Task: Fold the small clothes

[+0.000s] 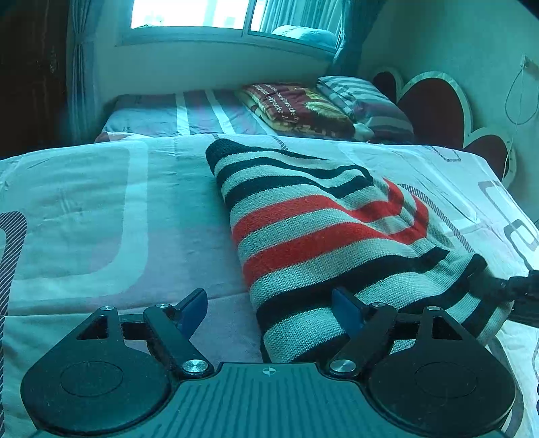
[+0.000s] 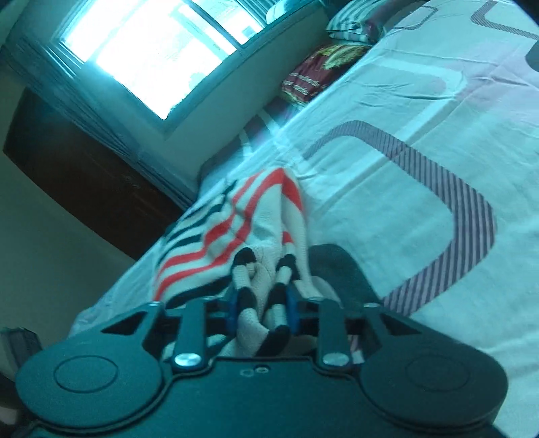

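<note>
A striped knit sweater (image 1: 320,232), in black, white and red bands, lies folded lengthwise on the bed sheet (image 1: 101,219). My left gripper (image 1: 269,303) is open just above the sheet, its right finger over the sweater's near edge. My right gripper (image 2: 261,303) is shut on a bunched edge of the sweater (image 2: 235,229) and lifts it off the bed. In the left wrist view the right gripper's tip (image 1: 518,289) shows at the sweater's near right corner.
A folded dark red blanket (image 1: 296,107) and a striped pillow (image 1: 367,101) lie at the far end of the bed. A heart-shaped headboard (image 1: 434,107) stands on the right. A window (image 1: 188,13) and curtains are behind.
</note>
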